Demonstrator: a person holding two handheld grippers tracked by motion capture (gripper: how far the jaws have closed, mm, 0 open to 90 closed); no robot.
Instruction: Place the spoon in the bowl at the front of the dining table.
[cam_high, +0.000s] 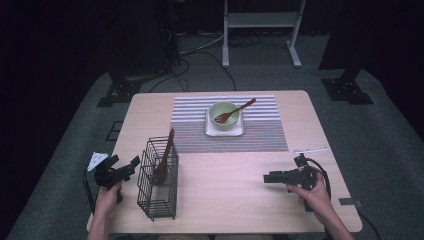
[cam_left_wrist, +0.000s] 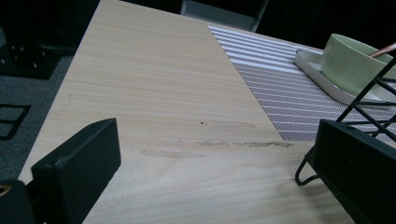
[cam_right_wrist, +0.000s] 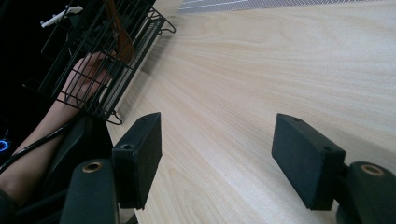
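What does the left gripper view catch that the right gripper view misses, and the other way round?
Left gripper view alone: the green bowl on its white tray, with the striped mat under them. Right gripper view alone: a hand seen through the basket's wires, and a brown utensil standing inside it. Both share the wooden table, the black wire basket and open fingers with nothing between them.

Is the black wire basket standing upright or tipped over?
Upright. The wire basket stands on its base on the table, open top up, with a brown spoon leaning inside it.
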